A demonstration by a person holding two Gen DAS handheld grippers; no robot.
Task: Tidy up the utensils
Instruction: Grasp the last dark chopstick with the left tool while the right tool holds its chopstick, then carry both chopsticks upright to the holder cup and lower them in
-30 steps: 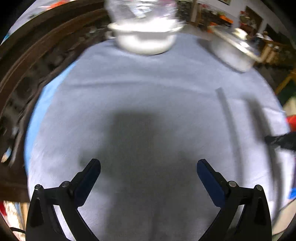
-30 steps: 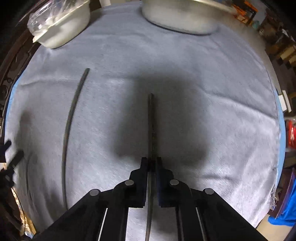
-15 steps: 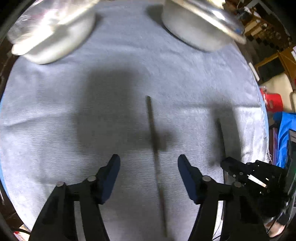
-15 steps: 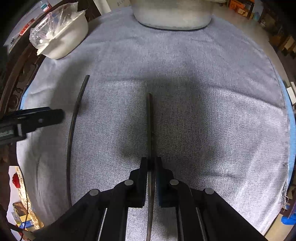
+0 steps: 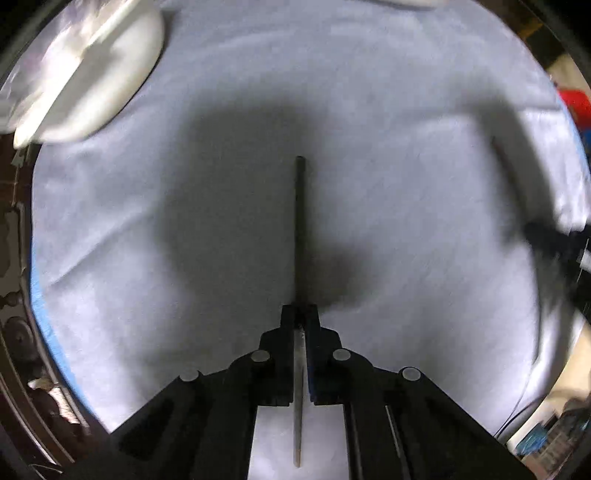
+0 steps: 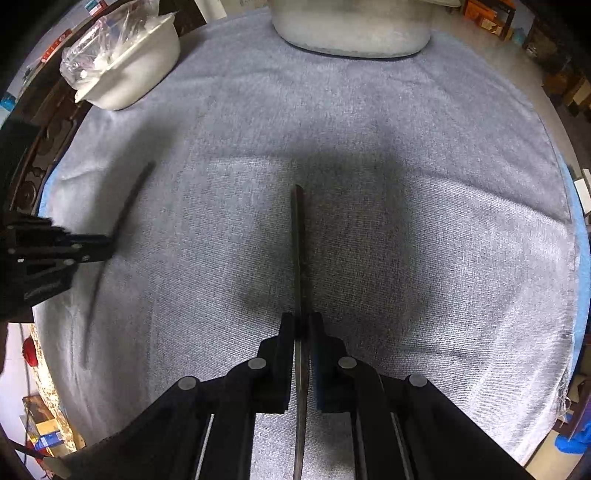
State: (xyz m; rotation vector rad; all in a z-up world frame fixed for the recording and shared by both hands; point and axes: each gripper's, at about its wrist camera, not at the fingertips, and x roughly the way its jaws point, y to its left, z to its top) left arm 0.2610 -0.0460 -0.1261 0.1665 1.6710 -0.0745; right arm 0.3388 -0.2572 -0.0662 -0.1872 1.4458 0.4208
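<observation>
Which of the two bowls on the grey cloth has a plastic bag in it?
The white bowl at the cloth's far left corner in the right wrist view; crinkled clear plastic fills it. The larger grey metal basin at the far edge shows no bag.

Both black plastic two-finger grippers, left (image 5: pixel 300 314) and right (image 6: pixel 302 325): angular linkage arms w/ round silver pivot screws, blue inner pads.

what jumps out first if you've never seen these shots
Two dark chopsticks on a grey cloth, each pinched by black tongs: the left tongs grip one chopstick, the right tongs the other chopstick. A white bowl sits far left, a metal basin beside it.
</observation>
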